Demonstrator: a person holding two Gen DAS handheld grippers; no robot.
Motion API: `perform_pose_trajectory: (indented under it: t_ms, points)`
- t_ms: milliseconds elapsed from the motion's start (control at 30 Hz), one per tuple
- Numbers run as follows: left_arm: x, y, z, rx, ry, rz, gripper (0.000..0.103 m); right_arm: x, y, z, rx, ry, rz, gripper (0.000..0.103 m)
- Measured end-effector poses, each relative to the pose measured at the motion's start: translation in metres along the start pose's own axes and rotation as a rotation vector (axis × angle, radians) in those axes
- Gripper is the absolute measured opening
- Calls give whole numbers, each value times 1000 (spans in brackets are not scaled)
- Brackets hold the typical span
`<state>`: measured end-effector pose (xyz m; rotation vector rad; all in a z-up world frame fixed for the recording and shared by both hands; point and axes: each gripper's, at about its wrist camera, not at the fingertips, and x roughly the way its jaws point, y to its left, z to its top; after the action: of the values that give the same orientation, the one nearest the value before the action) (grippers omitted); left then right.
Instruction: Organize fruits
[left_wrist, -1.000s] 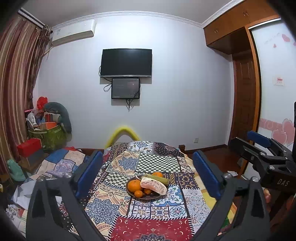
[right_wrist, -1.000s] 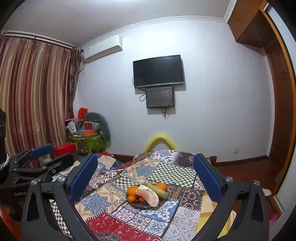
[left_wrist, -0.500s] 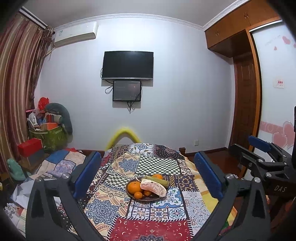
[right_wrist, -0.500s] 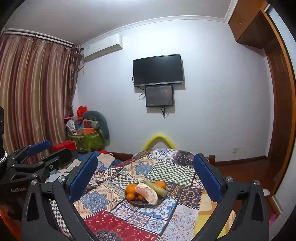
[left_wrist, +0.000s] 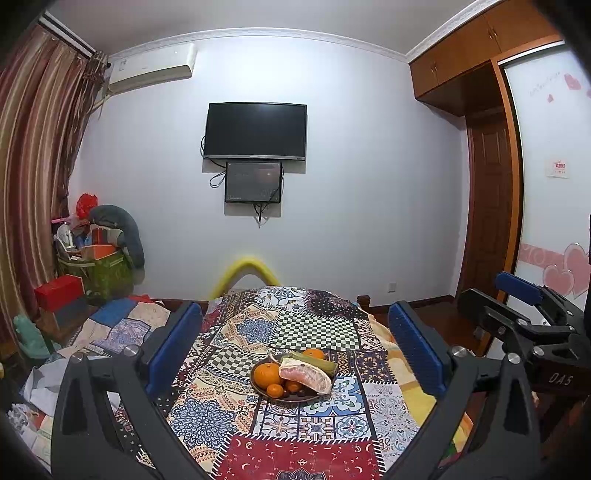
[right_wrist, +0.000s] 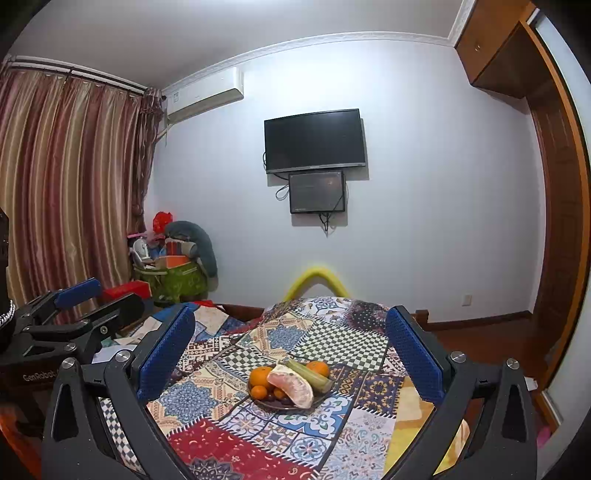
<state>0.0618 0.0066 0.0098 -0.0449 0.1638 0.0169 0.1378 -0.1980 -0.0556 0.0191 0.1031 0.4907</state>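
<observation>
A patchwork tablecloth (left_wrist: 258, 413) of blue medallions, green-and-white checks and red paisley carries a dark plate (left_wrist: 263, 394) of orange citrus (left_wrist: 266, 373), a pale pink pomelo wedge (left_wrist: 306, 377) and what may be green cane; beyond the plate, blue-padded black fingers (left_wrist: 173, 347), striped maroon curtains (right_wrist: 70, 184)

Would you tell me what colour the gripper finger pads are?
Blue finger pads, clearest in the right wrist view.
</observation>
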Motion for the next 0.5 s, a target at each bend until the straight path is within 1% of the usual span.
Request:
perform_pose_trajectory:
  t_ms: [300,500]
  points:
    - [1,0,2,-5,6,-15,102,-2,-1,1,-1,-4,-2,103]
    - [3,-2,2,8,26,-37,102,-2,-1,3,-1,-6,-2,103]
